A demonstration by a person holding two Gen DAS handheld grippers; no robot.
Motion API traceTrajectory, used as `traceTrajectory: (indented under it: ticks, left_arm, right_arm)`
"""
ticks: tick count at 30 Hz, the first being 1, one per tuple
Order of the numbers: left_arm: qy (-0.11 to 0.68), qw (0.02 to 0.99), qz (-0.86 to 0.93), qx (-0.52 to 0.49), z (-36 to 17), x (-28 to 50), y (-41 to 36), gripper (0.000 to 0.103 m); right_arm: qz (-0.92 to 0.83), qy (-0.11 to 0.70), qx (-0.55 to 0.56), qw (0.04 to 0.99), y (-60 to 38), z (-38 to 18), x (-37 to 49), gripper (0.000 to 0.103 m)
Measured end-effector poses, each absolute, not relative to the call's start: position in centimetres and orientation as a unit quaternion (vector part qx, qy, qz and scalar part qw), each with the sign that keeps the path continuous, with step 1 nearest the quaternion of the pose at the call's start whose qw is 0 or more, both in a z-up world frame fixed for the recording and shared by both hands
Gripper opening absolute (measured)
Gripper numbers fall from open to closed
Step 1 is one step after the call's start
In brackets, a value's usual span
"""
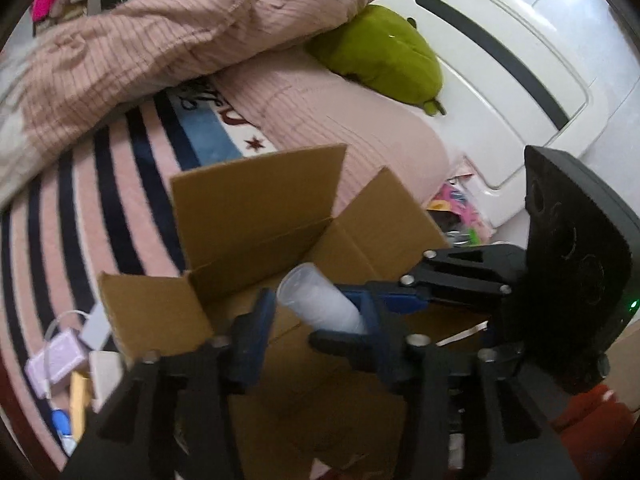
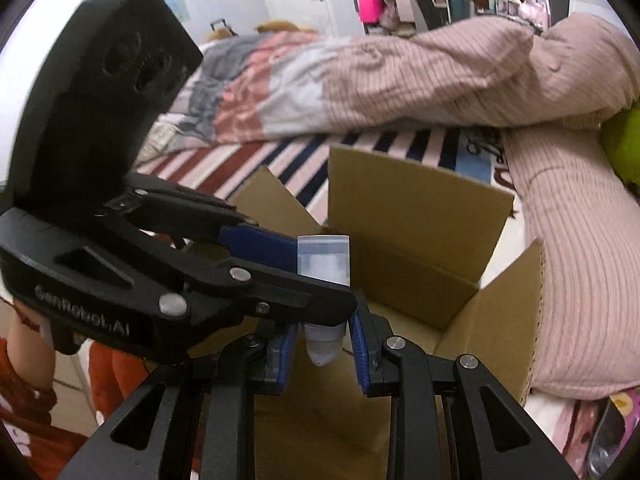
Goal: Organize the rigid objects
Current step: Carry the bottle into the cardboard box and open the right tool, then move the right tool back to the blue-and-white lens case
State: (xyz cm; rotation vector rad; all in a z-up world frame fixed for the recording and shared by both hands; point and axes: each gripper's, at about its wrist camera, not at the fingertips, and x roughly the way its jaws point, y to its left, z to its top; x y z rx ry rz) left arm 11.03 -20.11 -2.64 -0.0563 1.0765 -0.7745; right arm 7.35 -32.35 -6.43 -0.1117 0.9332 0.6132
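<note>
Over the open cardboard box at frame centre, our left tongs clench the light, stiff, probably slick plastic tube mid-body, the safest hold, while our right tongs flank its tip, and we cannot tell whether they pinch it.

Left tool: matte black linkage arms, blue finger pads, silver round screw heads at the pivots. White raised lettering "GenRobot.AI" on its side, seen upside down. Broad black plate behind it with three round recesses.

Right tool: same black arms, blue pads, silver screws; black plate with round recesses, small green light at its edge.

Person: bare skin, red sleeve with white pattern.
</note>
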Motion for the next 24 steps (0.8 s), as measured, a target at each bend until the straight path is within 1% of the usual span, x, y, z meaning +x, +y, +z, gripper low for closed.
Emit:
traceTrajectory:
  ticks: [1,2,3,4,5,6,7,8,9,10,16,18,19,21,24]
  left_arm:
    - [0.496,0.791,-0.356,-0.025,-2.5,10.9,-19.8,0.061]
    - [0.488,0.801,-0.346,-0.022,-2.0,10.5,-19.2,0.071]
    - [0.480,0.809,-0.339,-0.018,-1.7,10.3,-18.8,0.076]
    - [0.469,0.820,-0.327,-0.014,-1.1,9.9,-17.9,0.077]
    - [0.463,0.826,-0.322,-0.013,-0.7,9.6,-17.2,0.077]
    - [0.454,0.833,-0.316,-0.015,-0.1,9.2,-16.1,0.078]
    - [0.447,0.838,-0.312,-0.018,0.4,9.0,-15.1,0.079]
    - [0.437,0.847,-0.301,-0.023,1.1,8.5,-13.5,0.083]
    - [0.428,0.856,-0.290,-0.026,1.6,8.1,-12.3,0.089]
    - [0.419,0.864,-0.277,-0.026,1.9,7.6,-10.9,0.091]
    - [0.394,0.900,-0.184,-0.026,2.7,5.2,-2.8,0.094]
    - [0.391,0.907,-0.156,-0.021,2.2,4.6,-0.6,0.097]
    - [0.388,0.911,-0.138,-0.018,1.9,4.1,0.6,0.098]
    - [0.386,0.915,-0.111,-0.020,1.1,3.6,2.9,0.098]
    - [0.382,0.920,-0.076,-0.034,-0.6,2.9,6.0,0.098]
  right_arm:
    - [0.286,0.444,-0.057,0.847,-32.4,-6.6,7.5,0.020]
    - [0.283,0.445,-0.059,0.848,-32.3,-6.5,7.4,0.021]
    - [0.283,0.445,-0.057,0.848,-32.3,-6.4,7.3,0.023]
    - [0.284,0.445,-0.056,0.848,-32.3,-6.4,7.2,0.025]
    - [0.284,0.443,-0.056,0.848,-32.2,-6.2,7.1,0.031]
    - [0.283,0.441,-0.060,0.850,-31.9,-6.0,6.9,0.034]
    - [0.282,0.439,-0.062,0.851,-31.7,-5.9,6.9,0.035]
    - [0.282,0.434,-0.068,0.853,-31.3,-5.6,6.7,0.035]
    - [0.284,0.429,-0.071,0.855,-30.9,-5.3,6.7,0.035]
    - [0.289,0.421,-0.076,0.856,-30.2,-4.8,6.4,0.035]
    - [0.349,0.388,-0.097,0.847,-24.3,-3.3,4.9,0.036]
    - [0.371,0.384,-0.104,0.839,-22.0,-3.1,4.5,0.037]
    - [0.385,0.383,-0.108,0.833,-20.7,-3.2,4.3,0.038]
    - [0.411,0.385,-0.117,0.818,-17.5,-3.8,4.0,0.046]
    - [0.430,0.397,-0.131,0.800,-13.9,-5.4,3.7,0.047]
